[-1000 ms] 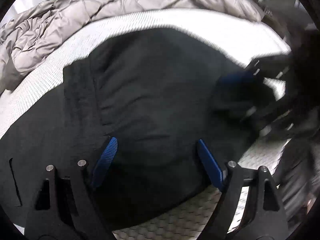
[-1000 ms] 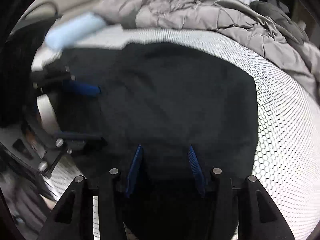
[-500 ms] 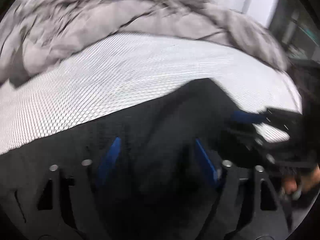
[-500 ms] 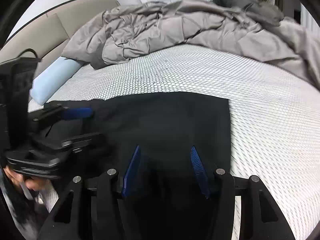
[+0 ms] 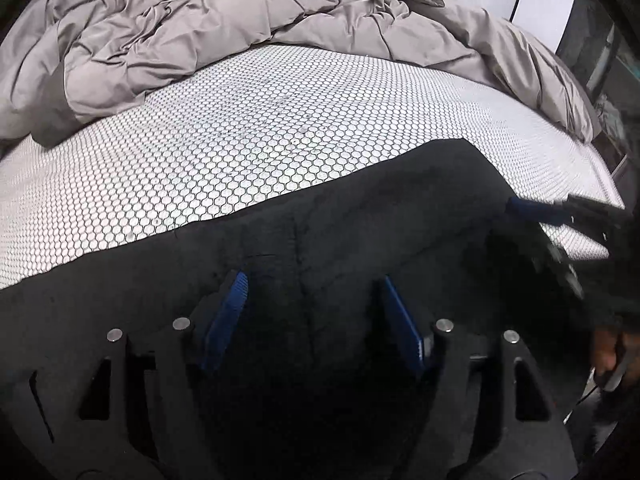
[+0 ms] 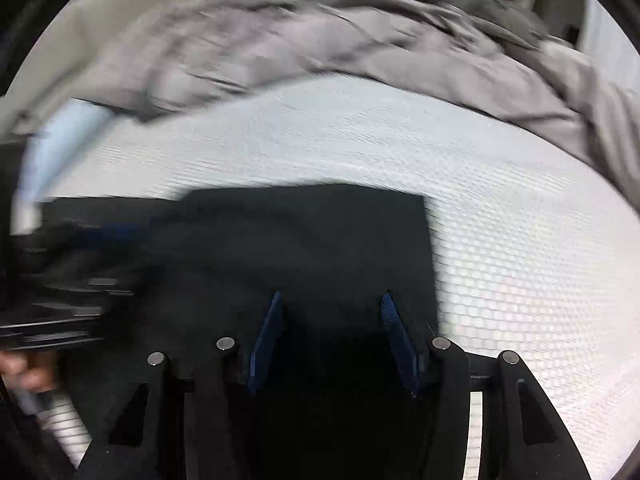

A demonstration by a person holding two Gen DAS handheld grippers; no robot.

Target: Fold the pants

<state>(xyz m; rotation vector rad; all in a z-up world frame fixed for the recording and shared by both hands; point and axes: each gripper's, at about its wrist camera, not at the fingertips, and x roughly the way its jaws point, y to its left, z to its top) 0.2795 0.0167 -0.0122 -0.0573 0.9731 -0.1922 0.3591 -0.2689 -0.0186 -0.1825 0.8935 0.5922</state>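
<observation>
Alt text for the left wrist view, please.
Open left gripper over black pants lying flat on a white honeycomb-patterned mattress; a crumpled grey duvet lies behind, and the right gripper enters at right.

Bed (image 5: 248,152) covered in a white sheet with black honeycomb print. Spread flat across the near part, black pants (image 5: 360,240), far edge straight, one square corner showing. Heaped along the far side, a rumpled grey duvet (image 5: 208,28). At the left, a pale blue pillow (image 6: 60,140).

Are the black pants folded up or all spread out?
Folded, it seems: the black pants make a compact rectangle with square corners on the bed.
</observation>
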